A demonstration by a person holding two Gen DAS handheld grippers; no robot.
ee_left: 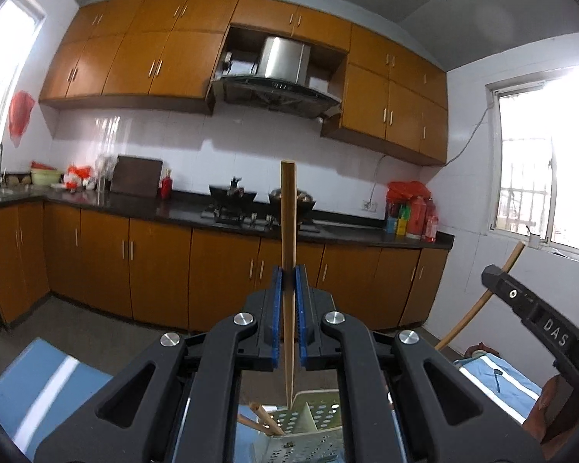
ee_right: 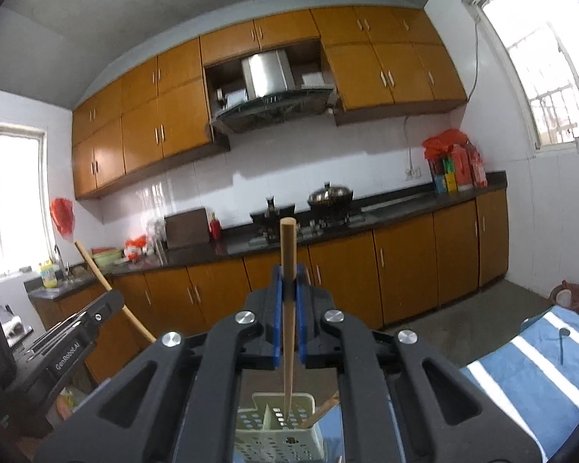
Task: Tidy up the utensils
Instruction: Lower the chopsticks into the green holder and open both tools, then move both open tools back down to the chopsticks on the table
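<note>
Chopstick (ee_left: 288,231) clenched upright in left hand-held gripper (ee_left: 288,281), tip over green holder (ee_left: 320,413) at 6 o'clock; right hand-held gripper (ee_right: 288,281) grips another (ee_right: 288,266). Lower each straight, loosen once tip sits inside a compartment

Black left gripper (ee_left: 288,281) with bright blue pads, and the same black-and-blue on the right gripper (ee_right: 288,279), each with a pale tan wooden chopstick (ee_left: 288,231) (ee_right: 288,270). Below, a pale green utensil basket (ee_right: 278,420) dotted with round holes. A blue cloth (ee_right: 521,378) striped white, orange-brown cabinets (ee_left: 154,254), white wall tiles (ee_left: 251,150).
</note>
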